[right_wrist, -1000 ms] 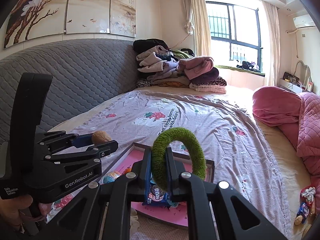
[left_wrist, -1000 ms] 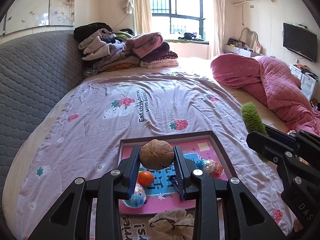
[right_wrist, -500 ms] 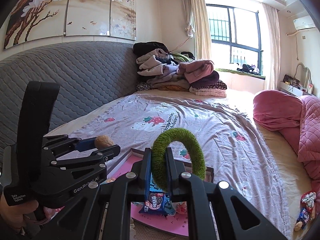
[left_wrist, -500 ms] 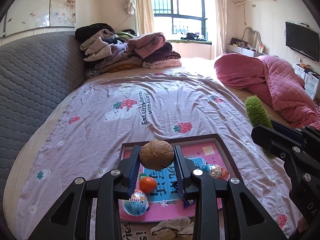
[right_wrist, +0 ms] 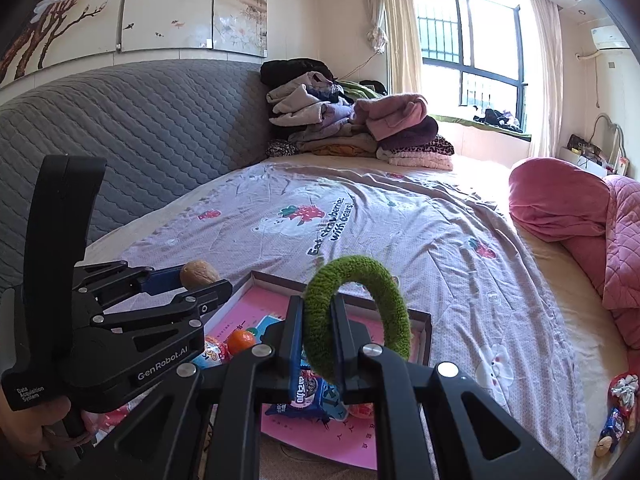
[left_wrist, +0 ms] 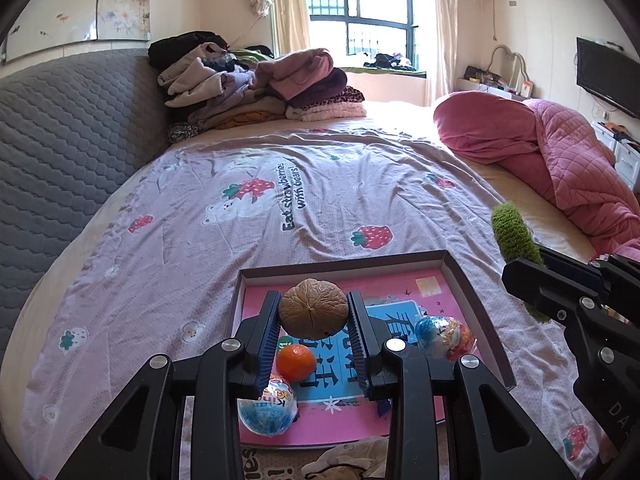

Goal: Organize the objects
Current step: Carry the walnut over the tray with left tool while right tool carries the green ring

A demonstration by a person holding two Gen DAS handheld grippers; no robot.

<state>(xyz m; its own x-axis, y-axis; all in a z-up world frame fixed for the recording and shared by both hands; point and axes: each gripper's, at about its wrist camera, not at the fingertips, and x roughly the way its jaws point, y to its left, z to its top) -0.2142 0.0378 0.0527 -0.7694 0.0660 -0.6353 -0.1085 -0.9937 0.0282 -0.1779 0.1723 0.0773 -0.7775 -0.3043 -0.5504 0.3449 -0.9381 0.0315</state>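
While the left hand-held gripper (left_wrist: 313, 317) clamps a walnut (left_wrist: 313, 309), the right (right_wrist: 316, 334) pinches a green ring (right_wrist: 360, 312), seemingly fuzzy.

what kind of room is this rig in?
A home bedroom: a bed with a strawberry-print sheet, a padded grey headboard, a pile of folded clothes by the window.

Daylight pours through a barred window (left_wrist: 360, 8) with cream curtains (right_wrist: 394, 24) onto a bed (left_wrist: 320, 200) under a strawberry-print sheet, backed by a grey quilted headboard (right_wrist: 140, 128). Folded clothes (left_wrist: 256, 84) and a pink quilt (left_wrist: 560, 160) lie on it; a television (left_wrist: 608, 76) hangs at right.
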